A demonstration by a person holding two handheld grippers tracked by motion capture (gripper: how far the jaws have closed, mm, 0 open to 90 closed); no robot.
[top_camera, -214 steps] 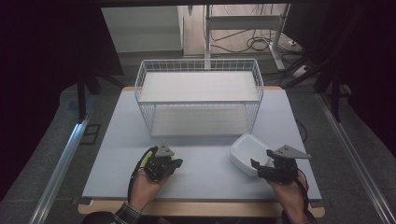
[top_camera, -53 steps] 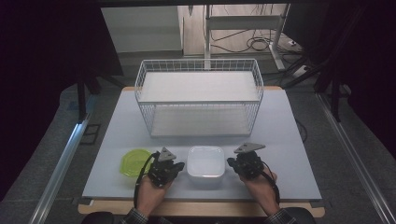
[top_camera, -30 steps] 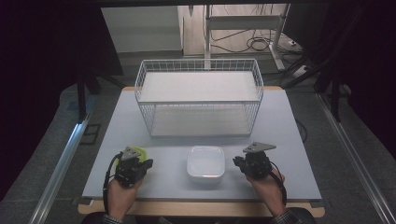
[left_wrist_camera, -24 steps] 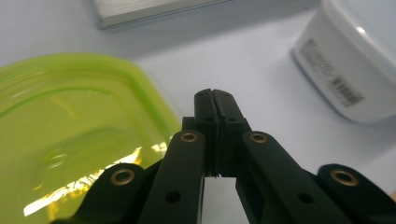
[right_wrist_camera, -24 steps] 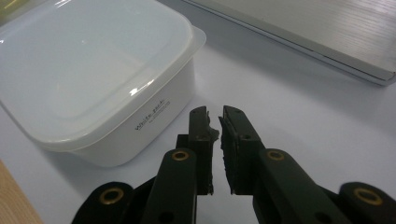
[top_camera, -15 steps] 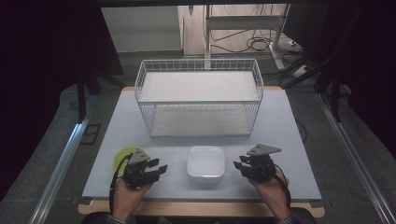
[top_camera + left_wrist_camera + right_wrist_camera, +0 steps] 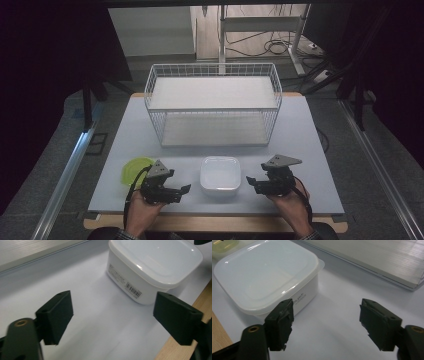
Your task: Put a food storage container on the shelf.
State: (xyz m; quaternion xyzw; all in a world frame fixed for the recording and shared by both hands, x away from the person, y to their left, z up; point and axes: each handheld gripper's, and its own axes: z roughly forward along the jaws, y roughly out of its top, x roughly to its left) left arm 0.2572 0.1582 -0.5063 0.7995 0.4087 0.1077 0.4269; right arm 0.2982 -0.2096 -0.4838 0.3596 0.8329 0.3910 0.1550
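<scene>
A white square plastic container point(image 7: 220, 174) stands on the table near its front edge, between my two grippers. My left gripper point(image 7: 182, 192) is just left of it and my right gripper point(image 7: 251, 183) just right of it, both pointing inward at it. In the left gripper view the left gripper point(image 7: 116, 315) has its jaws wide apart over bare table, with the container point(image 7: 155, 262) ahead. The right gripper point(image 7: 327, 320) is open too, the container point(image 7: 264, 272) lying beyond its left jaw. Both pairs of jaws have just been opening, with nothing between them. A yellow-green round dish point(image 7: 134, 170) lies behind the left hand.
A white wire basket point(image 7: 212, 105) with a white shelf on top stands at the back middle of the pale table point(image 7: 310, 145). The table's wooden front edge point(image 7: 215, 222) runs close under both hands. Dark floor and metal rails flank the table.
The left hand has moved right, off the yellow-green dish, which stays on the table, and now sits beside the container. The right hand has kept its place. Both jaws now stand wider.
</scene>
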